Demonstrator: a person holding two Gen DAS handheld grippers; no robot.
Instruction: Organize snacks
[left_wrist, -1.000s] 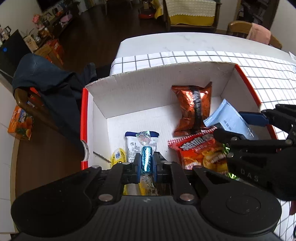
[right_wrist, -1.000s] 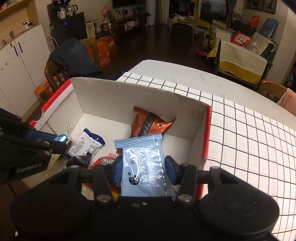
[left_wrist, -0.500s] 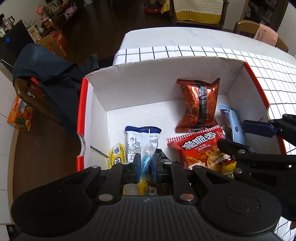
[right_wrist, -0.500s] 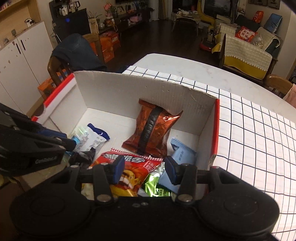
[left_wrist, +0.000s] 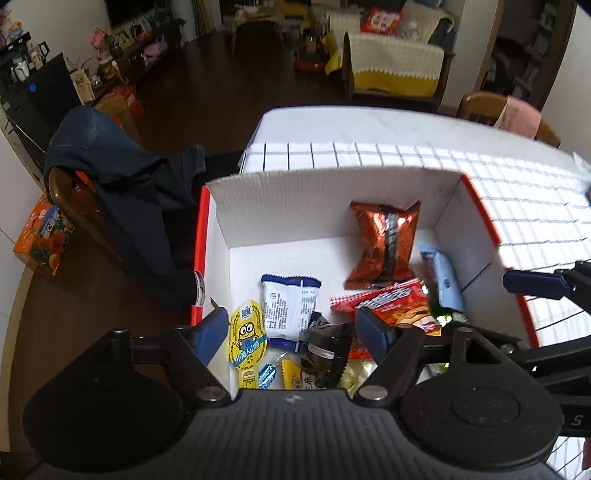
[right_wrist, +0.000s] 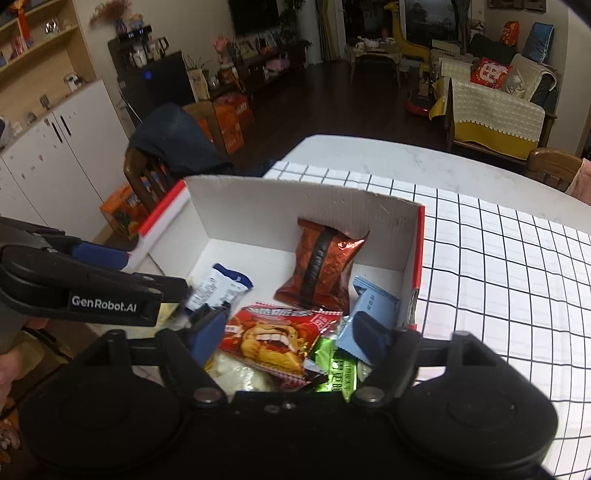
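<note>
Both grippers hang over the near end of the open cardboard box (left_wrist: 332, 195), which sits on the grid-patterned tablecloth (right_wrist: 498, 266). The left gripper (left_wrist: 291, 332) has just been opening its jaws; its fingers stand wide apart with nothing between them, above the small blue candy (left_wrist: 266, 374) lying on the box floor beside the yellow cartoon packet (left_wrist: 248, 339). The right gripper (right_wrist: 286, 338) has likewise just been opening, fingers spread and empty, over the red snack bag (right_wrist: 277, 339). The light blue packet (right_wrist: 369, 310) lies against the box's right wall, near the copper foil bag (right_wrist: 321, 269) at the far end.
</note>
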